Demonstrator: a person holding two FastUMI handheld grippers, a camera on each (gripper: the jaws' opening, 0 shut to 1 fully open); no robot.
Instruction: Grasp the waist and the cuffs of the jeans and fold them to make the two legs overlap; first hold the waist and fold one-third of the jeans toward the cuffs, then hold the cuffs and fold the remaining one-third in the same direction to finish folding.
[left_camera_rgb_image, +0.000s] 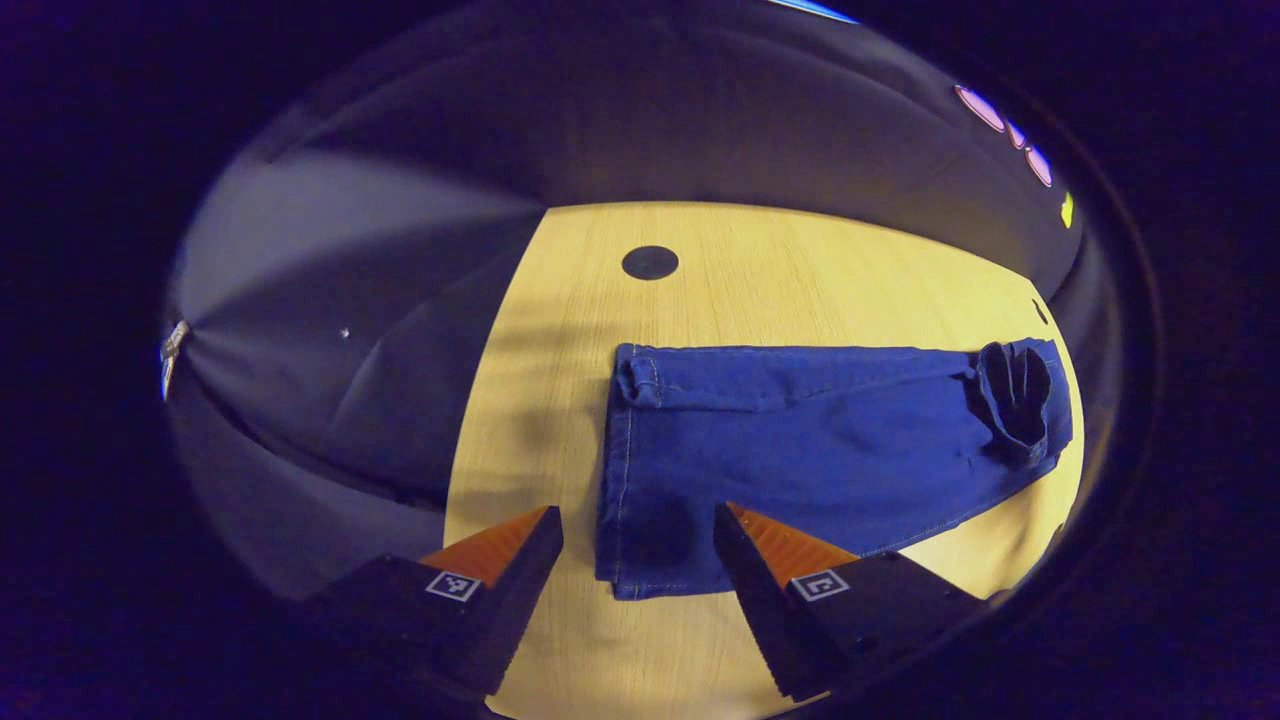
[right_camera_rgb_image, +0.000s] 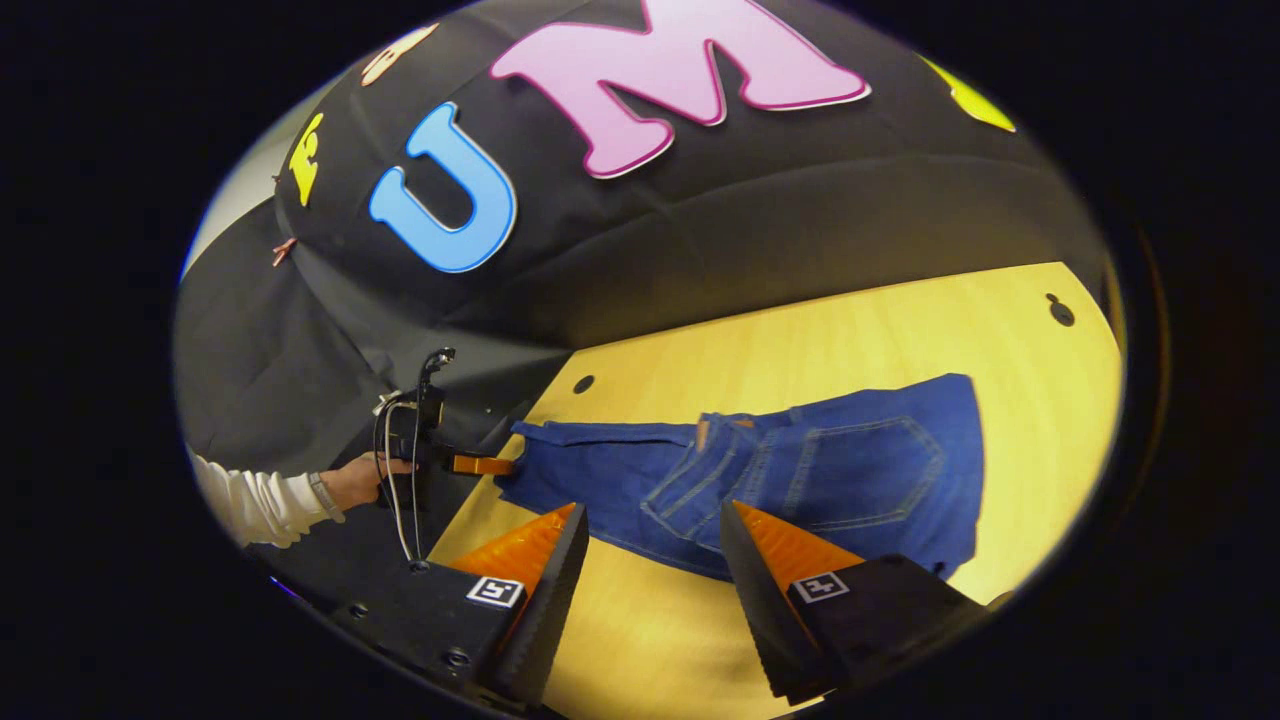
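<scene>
Blue denim jeans (left_camera_rgb_image: 800, 450) lie flat on the table (left_camera_rgb_image: 760, 270), legs apparently already overlapped; soft, moderately heavy, best pinched at waistband and cuffs; both grippers' jaws stand apart, empty.

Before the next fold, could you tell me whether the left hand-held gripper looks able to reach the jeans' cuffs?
Probably yes: the left hand-held gripper is open just short of the cuffs, and nothing lies between them.
</scene>
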